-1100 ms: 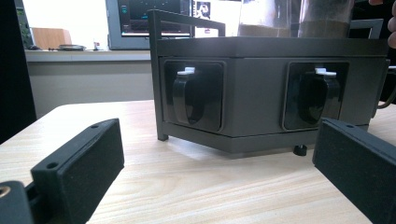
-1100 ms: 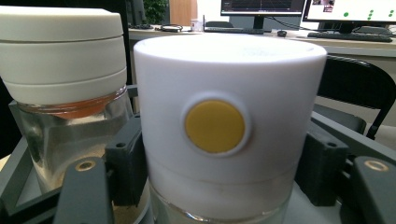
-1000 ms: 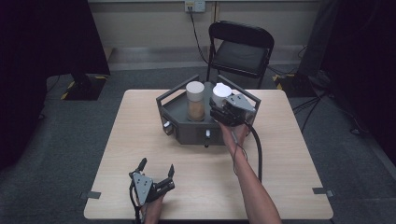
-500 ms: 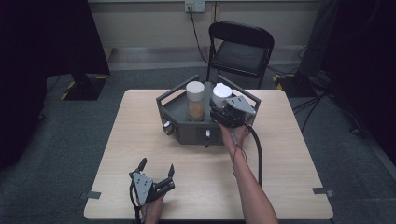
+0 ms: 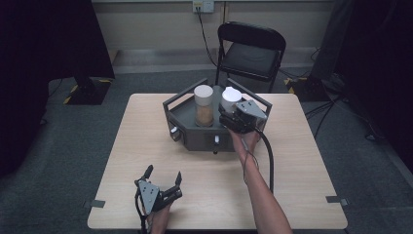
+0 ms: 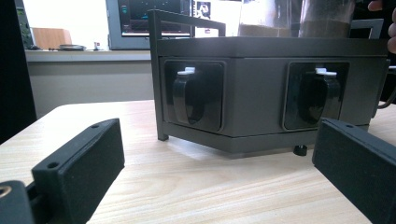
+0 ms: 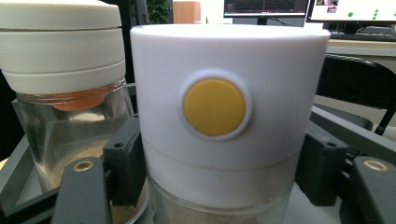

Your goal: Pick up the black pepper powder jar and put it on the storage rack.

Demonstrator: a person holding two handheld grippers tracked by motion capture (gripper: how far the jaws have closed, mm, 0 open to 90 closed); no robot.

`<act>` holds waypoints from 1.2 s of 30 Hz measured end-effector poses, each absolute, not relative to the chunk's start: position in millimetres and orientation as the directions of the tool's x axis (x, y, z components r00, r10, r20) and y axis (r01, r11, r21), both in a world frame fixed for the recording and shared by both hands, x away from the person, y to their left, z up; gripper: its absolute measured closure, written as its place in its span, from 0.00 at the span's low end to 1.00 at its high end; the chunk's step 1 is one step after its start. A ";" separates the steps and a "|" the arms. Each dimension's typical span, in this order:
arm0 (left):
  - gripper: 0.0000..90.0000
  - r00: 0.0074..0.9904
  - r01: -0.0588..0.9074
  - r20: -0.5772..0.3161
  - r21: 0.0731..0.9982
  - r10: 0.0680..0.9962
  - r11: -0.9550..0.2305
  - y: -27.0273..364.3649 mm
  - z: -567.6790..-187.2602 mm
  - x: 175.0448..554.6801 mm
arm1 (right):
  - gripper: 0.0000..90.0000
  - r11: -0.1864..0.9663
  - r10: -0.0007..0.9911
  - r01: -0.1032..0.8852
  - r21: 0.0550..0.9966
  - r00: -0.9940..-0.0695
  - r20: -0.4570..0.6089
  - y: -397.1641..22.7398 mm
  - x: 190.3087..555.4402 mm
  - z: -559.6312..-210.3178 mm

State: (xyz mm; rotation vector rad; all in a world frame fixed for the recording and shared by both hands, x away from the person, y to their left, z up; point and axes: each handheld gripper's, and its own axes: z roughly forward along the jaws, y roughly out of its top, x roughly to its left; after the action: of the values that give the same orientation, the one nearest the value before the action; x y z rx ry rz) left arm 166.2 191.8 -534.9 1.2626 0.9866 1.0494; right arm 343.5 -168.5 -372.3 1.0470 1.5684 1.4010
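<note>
White plastic caps the jar [image 7: 229, 121] in the right gripper's [image 5: 233, 118] grasp, and it stands upright, long axis vertical, lid on top, glass body below. It sits at the right rear of the dark grey hexagonal tray [image 5: 187, 117] in the high view, just beside a second jar [image 5: 203, 105] with a cream lid and sandy contents. The right gripper view brings what the high view cannot: a round yellow button [image 7: 214, 107] on the lid's side facing the camera, and both black jaws pressed against the jar just under the lid, clamped tight. The neighbour jar stands at the left there, close to touching.

Down at the near edge of the wooden table [image 5: 302, 161], the left gripper [image 5: 163, 183] rests with jaws spread wide, nothing between them. Its own view looks level across the bare tabletop at the tray's front wall, where two recessed dark handles [image 6: 191, 95] with white tabs show.

Tray rails rise around the jars; open tabletop lies left, right and in front of the tray. A black folding chair [image 5: 251, 48] stands beyond the far edge.
</note>
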 end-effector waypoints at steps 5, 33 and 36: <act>0.02 0.243 -0.060 0.000 0.998 0.970 0.015 191.9 -534.7 166.2 | 0.23 0.058 0.937 0.071 0.996 -0.348 -0.030 -166.0 342.9 -373.9; 0.02 0.243 -0.062 -0.002 0.998 0.970 0.017 191.7 -535.0 166.2 | 0.00 0.054 0.949 0.019 0.998 -0.312 -0.045 -168.2 334.4 -382.2; 0.02 0.243 -0.061 0.000 0.998 0.970 0.016 191.8 -534.8 166.2 | 0.00 0.049 0.949 0.016 0.999 -0.312 -0.041 -168.6 332.6 -383.3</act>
State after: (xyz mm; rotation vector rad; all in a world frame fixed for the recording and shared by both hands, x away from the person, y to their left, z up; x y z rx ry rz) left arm 166.2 191.8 -534.8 1.2638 0.9866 1.0505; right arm 332.6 -168.6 -383.3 1.0249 1.4781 1.3919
